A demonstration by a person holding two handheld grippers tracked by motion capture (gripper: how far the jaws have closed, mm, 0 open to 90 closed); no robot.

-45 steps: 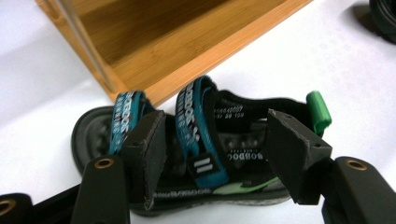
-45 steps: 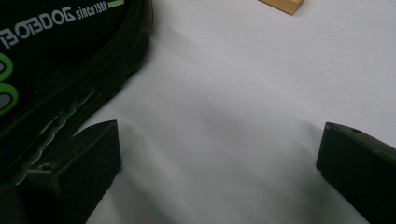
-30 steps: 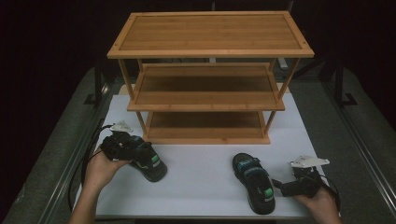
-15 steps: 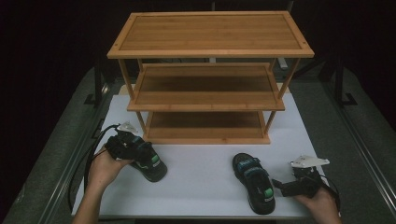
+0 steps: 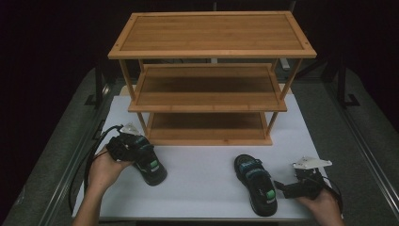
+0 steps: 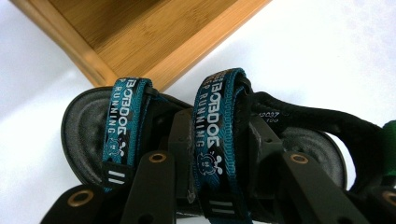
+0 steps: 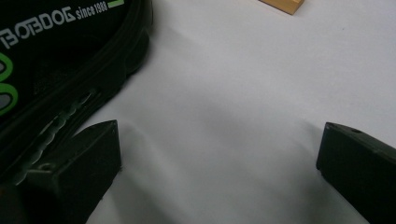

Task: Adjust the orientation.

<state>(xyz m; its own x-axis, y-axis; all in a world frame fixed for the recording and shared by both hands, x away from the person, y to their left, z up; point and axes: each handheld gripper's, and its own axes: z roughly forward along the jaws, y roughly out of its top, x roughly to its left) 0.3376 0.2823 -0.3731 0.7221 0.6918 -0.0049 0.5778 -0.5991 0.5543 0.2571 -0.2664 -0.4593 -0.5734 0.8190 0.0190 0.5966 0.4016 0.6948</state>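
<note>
The high view takes in the whole table (image 5: 207, 188) with its white sheet; a wooden rack (image 5: 211, 75) of three shelves stands at 12 o'clock, and its shelves are bare in this view. The left sandal (image 5: 149, 164) lies at about 8 o'clock, just in front of the rack's lower left corner; the right sandal (image 5: 257, 184) lies at about 5 o'clock, well apart from the first.

The left gripper (image 5: 128, 147), held in the left hand (image 5: 104, 165), sits on the left sandal's heel end; from above its jaws are hidden. The left gripper view shows what the high view cannot: the jaws pinch a teal strap (image 6: 215, 135) of the sandal (image 6: 205, 140), one jaw on each side of it; a second teal strap (image 6: 122, 126) lies at 9 o'clock of the first; both carry white lettering, and the sole is black; the rack's bottom shelf (image 6: 140, 37) fills the 11 o'clock corner.

The right gripper (image 5: 301, 184), in the right hand (image 5: 322, 207), rests just beside the right sandal at its 3 o'clock; the right gripper view shows its jaws spread wide over bare white sheet, the left-hand jaw touching or nearly touching the black sole (image 7: 70, 70), which bears white lettering and green marks.
</note>
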